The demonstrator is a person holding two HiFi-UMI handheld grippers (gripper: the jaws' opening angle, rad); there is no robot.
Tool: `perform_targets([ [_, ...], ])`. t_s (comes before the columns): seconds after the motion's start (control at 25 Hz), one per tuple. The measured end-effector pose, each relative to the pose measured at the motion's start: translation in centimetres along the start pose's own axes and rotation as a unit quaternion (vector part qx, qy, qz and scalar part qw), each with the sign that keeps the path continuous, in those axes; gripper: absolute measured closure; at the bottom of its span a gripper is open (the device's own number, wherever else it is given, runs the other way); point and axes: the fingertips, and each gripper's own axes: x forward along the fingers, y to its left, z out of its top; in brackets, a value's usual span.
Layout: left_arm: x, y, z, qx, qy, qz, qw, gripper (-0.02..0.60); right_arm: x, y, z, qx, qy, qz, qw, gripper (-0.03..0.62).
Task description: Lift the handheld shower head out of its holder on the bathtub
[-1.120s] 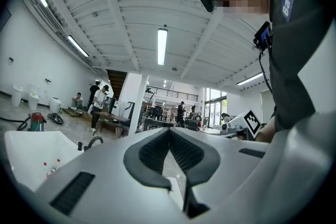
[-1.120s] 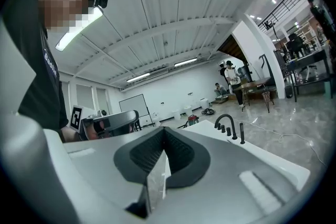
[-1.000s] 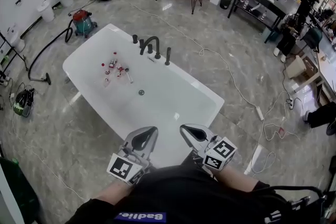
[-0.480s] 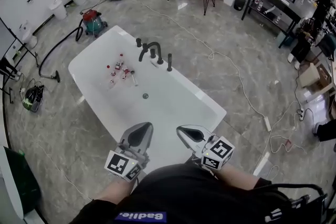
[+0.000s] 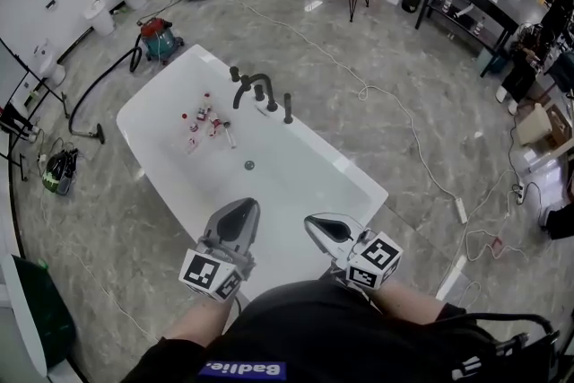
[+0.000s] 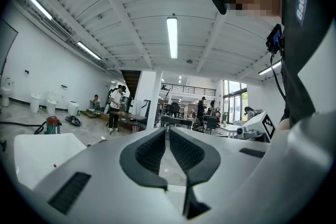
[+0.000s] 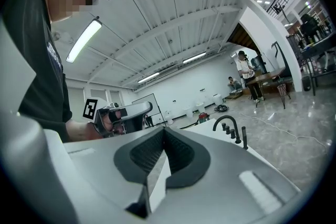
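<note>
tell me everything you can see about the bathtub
The bathtub is white, glossy and freestanding, a rounded rectangle set diagonally on the grey marble floor. Black taps stand on one long rim. Inside lie a round drain and a cluster of small red and white items.

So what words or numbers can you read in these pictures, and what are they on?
"Badlie." in white letters on a blue strip on the person's black shirt.
Left hand-held gripper and right hand-held gripper: black-and-white square marker patterns on their cubes, no words.
Small red-and-white items in the white oval bathtub: any labels are too small to read.
</note>
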Motion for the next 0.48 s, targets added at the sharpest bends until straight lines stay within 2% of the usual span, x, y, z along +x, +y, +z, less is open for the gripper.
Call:
perform_targets([
  [0.12,-0.5,0.9,-0.1,0.005,0.005,-0.009,0.9999,0.571,0.5,1.0,-0.3,-0.001,0.0,-0.011,1.0,0.594],
  [0.28,-1.9,2.0,-0.7,0.005,0.013,-0.027,0.9995,0.524,1.3,2.9,-0.9,-0.004,-0.003,-0.033,0.999,0.594],
  [0.48,-2.5,3.6,-1.2,0.013,0.023,-0.041,0.9988,0.5,2.3,4.1,-1.5,-0.003,-0.012,-0.048,0.999,0.594],
])
